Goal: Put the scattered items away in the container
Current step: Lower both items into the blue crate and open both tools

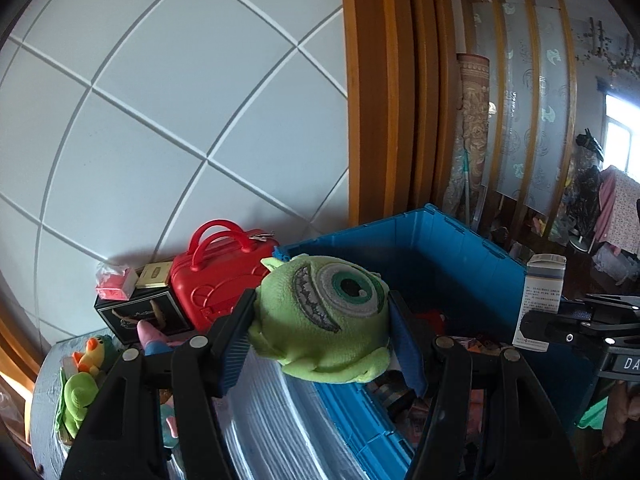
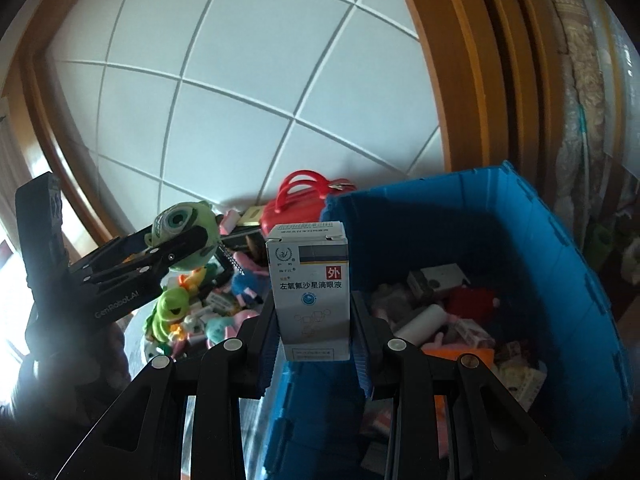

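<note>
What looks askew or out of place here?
Nothing damaged. The green one-eyed plush toy sits tilted sideways in the left gripper; the white medicine carton stands upright in the right gripper by the blue plastic crate.

My left gripper's fingers (image 1: 236, 340) cover the sides of the green plush toy (image 1: 320, 320). The medicine box (image 2: 310, 292) hides its lower edge between my right gripper's fingers (image 2: 364, 344). Items deep in the blue bin (image 2: 560, 260) are shadowed, possibly small cartons.
</note>
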`<state>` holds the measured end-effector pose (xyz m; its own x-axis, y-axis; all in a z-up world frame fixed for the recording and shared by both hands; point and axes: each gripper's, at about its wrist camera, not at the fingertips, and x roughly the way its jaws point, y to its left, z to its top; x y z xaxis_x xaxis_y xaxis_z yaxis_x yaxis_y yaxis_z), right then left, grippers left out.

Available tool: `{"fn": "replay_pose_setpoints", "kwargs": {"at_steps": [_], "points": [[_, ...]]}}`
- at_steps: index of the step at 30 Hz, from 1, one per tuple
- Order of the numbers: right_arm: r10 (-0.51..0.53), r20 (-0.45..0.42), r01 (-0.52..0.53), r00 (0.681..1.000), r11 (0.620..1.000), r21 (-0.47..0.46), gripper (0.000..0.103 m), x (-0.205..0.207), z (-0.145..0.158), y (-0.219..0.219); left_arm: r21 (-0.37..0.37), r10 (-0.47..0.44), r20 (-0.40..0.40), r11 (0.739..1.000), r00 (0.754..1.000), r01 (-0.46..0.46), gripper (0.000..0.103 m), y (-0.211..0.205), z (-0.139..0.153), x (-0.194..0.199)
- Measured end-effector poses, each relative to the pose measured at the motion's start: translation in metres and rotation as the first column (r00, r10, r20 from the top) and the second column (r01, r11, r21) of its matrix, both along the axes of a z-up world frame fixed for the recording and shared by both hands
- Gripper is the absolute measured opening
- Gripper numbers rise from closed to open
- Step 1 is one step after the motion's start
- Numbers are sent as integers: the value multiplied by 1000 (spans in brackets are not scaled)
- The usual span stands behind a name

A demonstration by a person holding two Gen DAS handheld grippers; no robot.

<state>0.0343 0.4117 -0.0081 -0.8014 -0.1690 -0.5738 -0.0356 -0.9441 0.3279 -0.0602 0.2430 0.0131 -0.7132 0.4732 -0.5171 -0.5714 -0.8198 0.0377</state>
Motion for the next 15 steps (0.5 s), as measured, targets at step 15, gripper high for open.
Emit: {"fn": "replay_pose_setpoints", "kwargs": {"at_steps": [15], "points": [[-244,78,243,967,970,14,32,46,-20,84,-17,-192,63,981,979,193,62,89,-16,2]]}}
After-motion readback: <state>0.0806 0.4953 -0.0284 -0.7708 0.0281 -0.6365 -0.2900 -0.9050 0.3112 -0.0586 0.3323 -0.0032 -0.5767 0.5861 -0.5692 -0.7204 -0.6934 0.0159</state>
